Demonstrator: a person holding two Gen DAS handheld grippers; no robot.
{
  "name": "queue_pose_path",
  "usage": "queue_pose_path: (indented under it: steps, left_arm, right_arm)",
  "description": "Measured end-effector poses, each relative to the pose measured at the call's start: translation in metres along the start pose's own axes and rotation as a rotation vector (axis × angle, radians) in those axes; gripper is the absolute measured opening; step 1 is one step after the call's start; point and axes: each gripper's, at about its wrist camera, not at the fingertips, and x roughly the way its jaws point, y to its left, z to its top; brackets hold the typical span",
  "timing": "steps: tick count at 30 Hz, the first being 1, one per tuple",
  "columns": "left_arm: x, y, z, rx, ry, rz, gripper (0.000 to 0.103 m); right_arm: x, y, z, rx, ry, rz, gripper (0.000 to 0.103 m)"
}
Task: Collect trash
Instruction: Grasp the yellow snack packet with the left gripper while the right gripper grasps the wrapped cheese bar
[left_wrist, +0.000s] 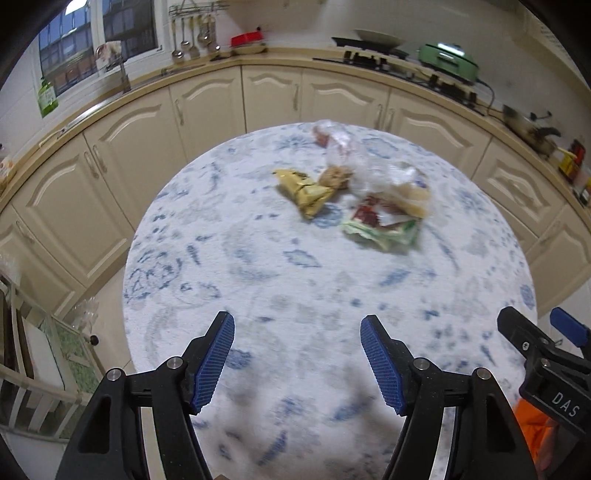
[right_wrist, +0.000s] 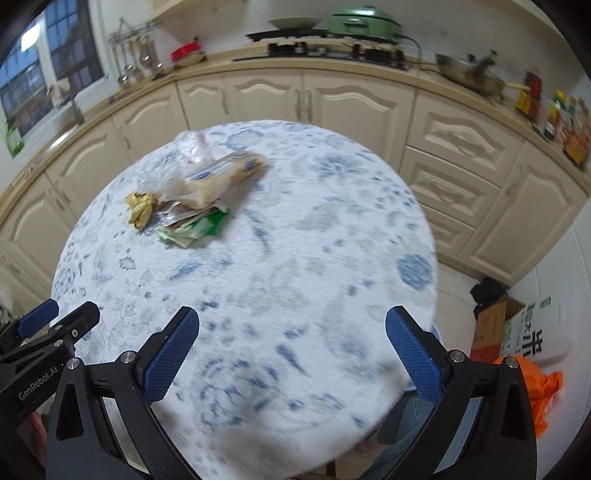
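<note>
A heap of trash lies on the far part of a round table (left_wrist: 295, 295) with a blue-and-white cloth. It holds a crumpled yellow wrapper (left_wrist: 304, 188), a clear plastic bag (left_wrist: 347, 155), a pale packet (left_wrist: 410, 195) and a green-and-red wrapper (left_wrist: 380, 229). In the right wrist view the yellow wrapper (right_wrist: 142, 208), the pale packet (right_wrist: 221, 173) and the green wrapper (right_wrist: 192, 230) lie far left. My left gripper (left_wrist: 297, 334) is open over the near cloth, nothing between its fingers. My right gripper (right_wrist: 291, 328) is open wide and empty, and it shows at the left view's right edge (left_wrist: 535, 332).
Cream kitchen cabinets (left_wrist: 273, 96) curve behind the table, with a stove and green pot (left_wrist: 447, 59) on the counter. An orange bag (right_wrist: 543, 391) and a cardboard box (right_wrist: 498, 328) sit on the floor at the right. A white chair frame (left_wrist: 37, 369) stands at the left.
</note>
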Motion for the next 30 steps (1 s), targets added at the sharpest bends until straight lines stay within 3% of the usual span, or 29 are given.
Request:
queue_pose_path:
  steps: [11,30]
  left_arm:
    - [0.064,0.033,0.038,-0.053,0.072,0.006,0.071]
    - [0.151,0.032,0.137,-0.074,0.177,-0.069,0.073]
  right_arm:
    - [0.052,0.035,0.048,0.002,0.087,0.049,0.103]
    - [0.128,0.039,0.137,0.138,0.211,0.076,0.103]
